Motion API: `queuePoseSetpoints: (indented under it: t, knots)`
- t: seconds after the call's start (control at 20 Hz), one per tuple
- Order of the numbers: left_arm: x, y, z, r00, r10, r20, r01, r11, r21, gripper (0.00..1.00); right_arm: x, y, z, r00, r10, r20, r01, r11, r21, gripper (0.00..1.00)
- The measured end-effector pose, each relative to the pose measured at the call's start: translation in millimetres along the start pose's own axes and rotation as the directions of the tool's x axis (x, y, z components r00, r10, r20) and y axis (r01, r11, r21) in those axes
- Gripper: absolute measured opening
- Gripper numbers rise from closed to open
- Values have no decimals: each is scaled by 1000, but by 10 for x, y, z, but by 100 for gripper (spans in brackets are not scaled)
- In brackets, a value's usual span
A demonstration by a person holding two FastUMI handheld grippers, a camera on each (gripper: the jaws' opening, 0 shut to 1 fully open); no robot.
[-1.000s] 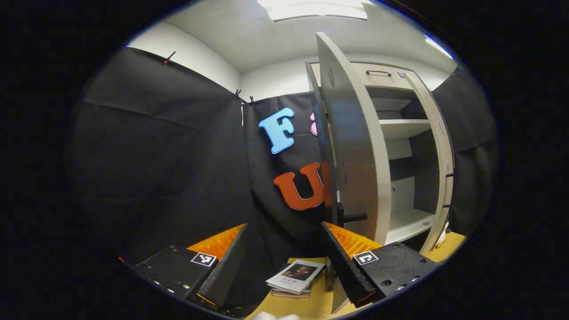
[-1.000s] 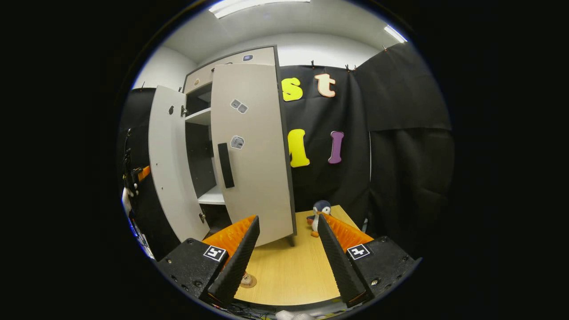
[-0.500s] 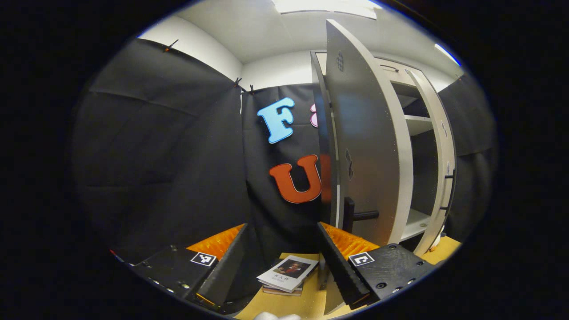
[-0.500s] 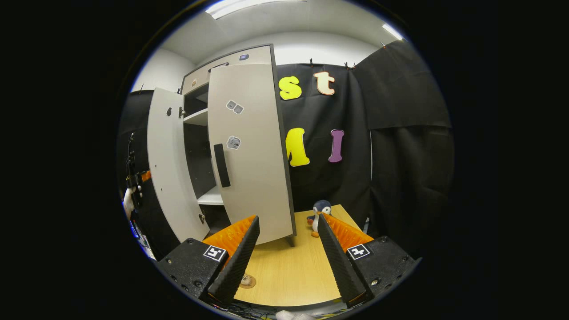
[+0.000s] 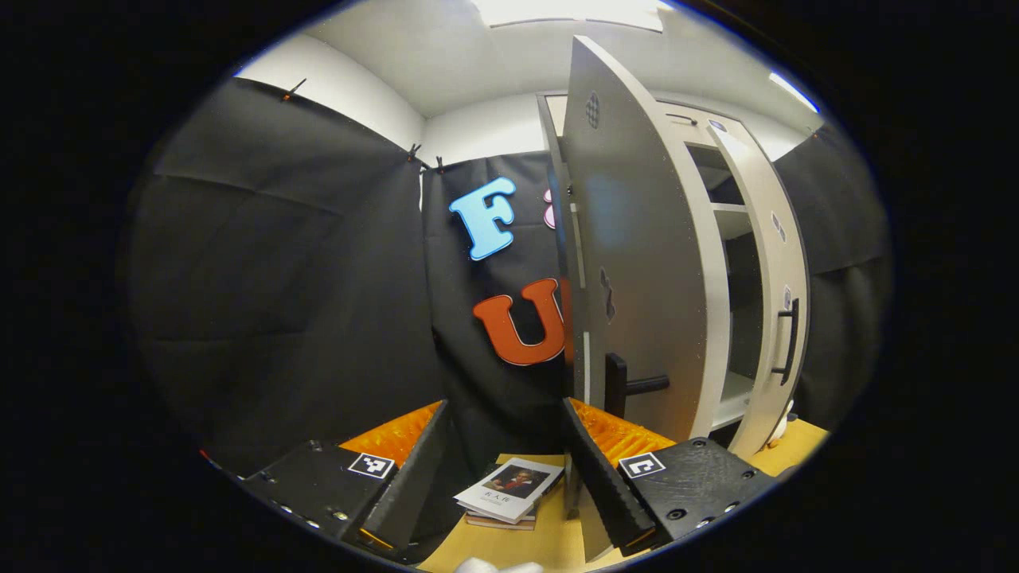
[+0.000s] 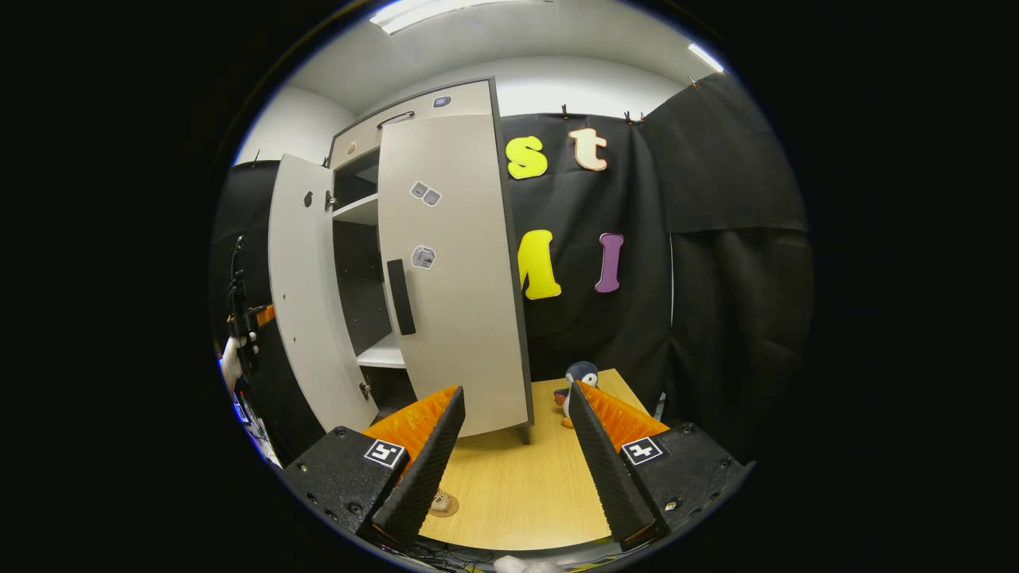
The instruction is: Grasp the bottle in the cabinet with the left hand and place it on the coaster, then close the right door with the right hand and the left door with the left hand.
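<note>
**Door-closing step: left door, left claw**

Left claw (image 5: 501, 469): jaws wide apart, holding nothing. It sits just outside the left door (image 5: 637, 263), with the door's dark bar handle (image 5: 625, 387) right above its right finger. Door is part open, edge-on in the left gripper view, with the cabinet (image 6: 414, 107) shelves visible through the gap.

Right claw (image 6: 509, 469): also wide open and empty, hovering over the desk (image 6: 517, 485), clear of the right door (image 6: 454, 270). That door looks almost shut but not seated; a gap to the left door remains.

Bottle: cannot confirm. The coaster (image 6: 442, 503) lies on the desk beside the right claw's left finger, with something small on it that is mostly hidden behind the finger. Visible shelves look bare, so I judge step 1 done.

How to do the close well:
1. Contact the left door's outer face near the handle side, far from the hinge, for the most leverage.
2. Push with the flat of a finger, no pinch needed; follow the hinge arc instead of a straight shove.
3. Check the right door is flush first, or the 2 edges may clash.
4. Keep the claw above the books (image 5: 509, 497) stacked on the desk below it.

Toy penguin (image 6: 579, 380) on the desk at the right is out of the way.
</note>
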State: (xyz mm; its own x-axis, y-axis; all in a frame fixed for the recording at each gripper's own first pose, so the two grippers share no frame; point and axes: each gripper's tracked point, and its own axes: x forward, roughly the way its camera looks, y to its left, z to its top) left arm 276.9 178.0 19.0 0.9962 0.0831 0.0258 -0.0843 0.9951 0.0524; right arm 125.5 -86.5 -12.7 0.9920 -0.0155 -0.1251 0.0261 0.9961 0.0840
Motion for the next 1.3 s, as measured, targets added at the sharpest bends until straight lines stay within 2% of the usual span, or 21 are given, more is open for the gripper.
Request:
queuePoseSetpoints:
  t: [0.05,0.2,0.35,0.4,0.6,0.65,0.7,0.8,0.85,0.95,1.05,1.3]
  knots:
    - [-4,-80,-6,1000,-18,3,18,1000,-5,84,-12,-12,-7,1000,-2,-2,2,1000,0,81]
    - [8,-312,22,997,-75,6,75,997,-24,89,-50,-20,1,1000,1,6,0,1000,-6,81]
    - [27,-505,38,993,-119,6,120,992,-31,84,-58,-24,17,1000,1,6,-1,1000,-6,81]
    - [31,-571,37,991,-132,6,133,991,-33,87,-64,-11,23,1000,5,9,-5,1000,-1,81]
    - [84,-903,69,982,-191,9,191,980,-49,87,-84,18,46,1000,7,14,-7,1000,-4,81]
    - [98,-986,84,979,-203,9,203,978,-46,90,-94,24,62,1000,7,16,-7,1000,-7,81]
    - [124,-1046,93,978,-208,13,208,977,-46,87,-88,35,53,1000,6,16,-6,1000,-9,81]
    - [126,-1181,101,973,-230,15,230,972,-51,90,-110,94,64,1000,14,19,-14,1000,-9,81]
    - [113,-1226,104,971,-237,16,238,970,-46,95,-112,127,75,1000,18,21,-17,1000,-12,81]
    - [64,-1247,142,972,-232,27,233,972,-37,94,-144,195,84,999,22,33,-21,999,-26,81]
    - [-34,-1306,156,969,-245,34,246,968,-57,92,-157,260,95,999,34,38,-33,999,-33,81]
    - [-430,-1446,207,959,-280,29,282,950,-132,94,-129,495,90,997,64,38,-62,997,-54,81]
